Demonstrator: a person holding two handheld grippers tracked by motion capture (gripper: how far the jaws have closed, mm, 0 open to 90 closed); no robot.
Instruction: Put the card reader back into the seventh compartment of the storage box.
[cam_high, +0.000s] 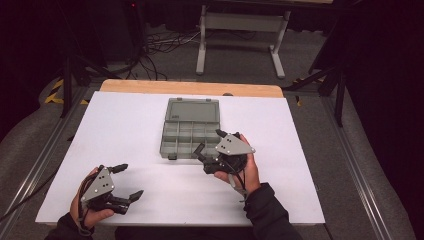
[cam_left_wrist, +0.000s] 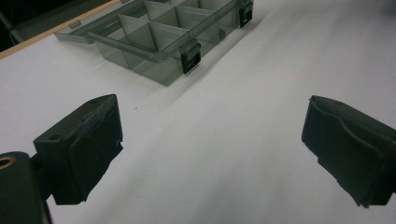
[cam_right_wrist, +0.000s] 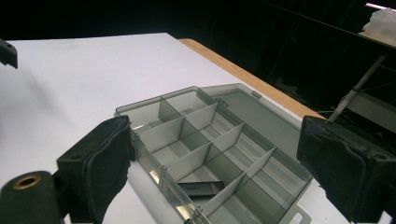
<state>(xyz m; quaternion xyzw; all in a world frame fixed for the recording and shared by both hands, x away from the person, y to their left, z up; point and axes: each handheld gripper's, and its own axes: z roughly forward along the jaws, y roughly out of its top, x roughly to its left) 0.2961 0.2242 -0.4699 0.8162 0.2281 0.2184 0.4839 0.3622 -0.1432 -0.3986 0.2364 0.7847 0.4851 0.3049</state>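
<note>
The organizer box (cam_high: 191, 129), lid laid open toward frame top, sits centre-bench, its front corner hidden behind the spread right tongs (cam_high: 210, 144); left tongs (cam_high: 131, 181) spread too.

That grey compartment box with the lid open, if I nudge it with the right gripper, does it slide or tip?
The compartment box would probably slide: it sits low and flat on the smooth white table. Thin translucent walls and mostly bare cells suggest it's light and stiff. The open lid lies flat behind, so it may drag along.

1. A grey compartment box (cam_high: 191, 129) lies open on the white table (cam_high: 125, 125), its lid folded back.
2. The right gripper (cam_high: 210, 145) hovers at the box's near right corner, jaws apart.
3. The left gripper (cam_high: 127, 181) sits near the front left edge, well apart from the box, jaws spread and empty.
</note>
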